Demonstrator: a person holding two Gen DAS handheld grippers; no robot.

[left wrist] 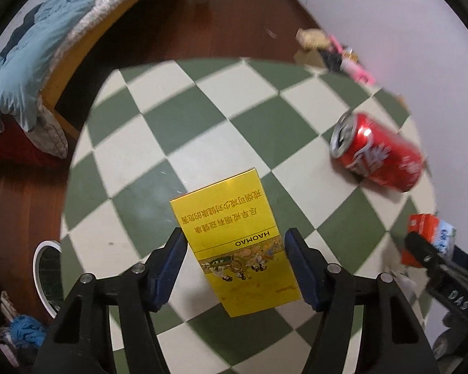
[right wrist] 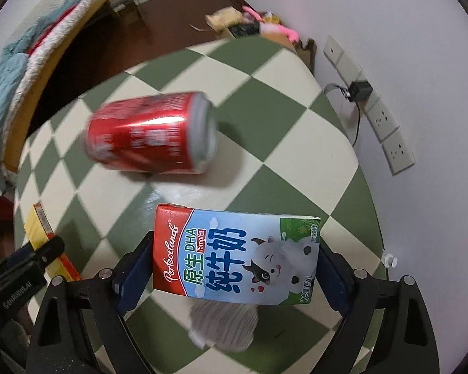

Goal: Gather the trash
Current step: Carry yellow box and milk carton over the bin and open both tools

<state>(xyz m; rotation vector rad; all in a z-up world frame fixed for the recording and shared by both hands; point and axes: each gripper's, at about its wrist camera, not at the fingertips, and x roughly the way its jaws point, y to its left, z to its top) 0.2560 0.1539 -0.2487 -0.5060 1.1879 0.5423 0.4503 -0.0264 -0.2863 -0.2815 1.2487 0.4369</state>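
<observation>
Left wrist view, our holdings: left gripper (left wrist: 235, 251) clamped on a yellow box (left wrist: 237, 243), lifted above the checkered table (left wrist: 202, 118). Right gripper (right wrist: 235, 268) clamped on a milk carton (right wrist: 234, 258), likewise held above the table. Red can (right wrist: 149, 132) lies on its side on the table, apart from both.
</observation>
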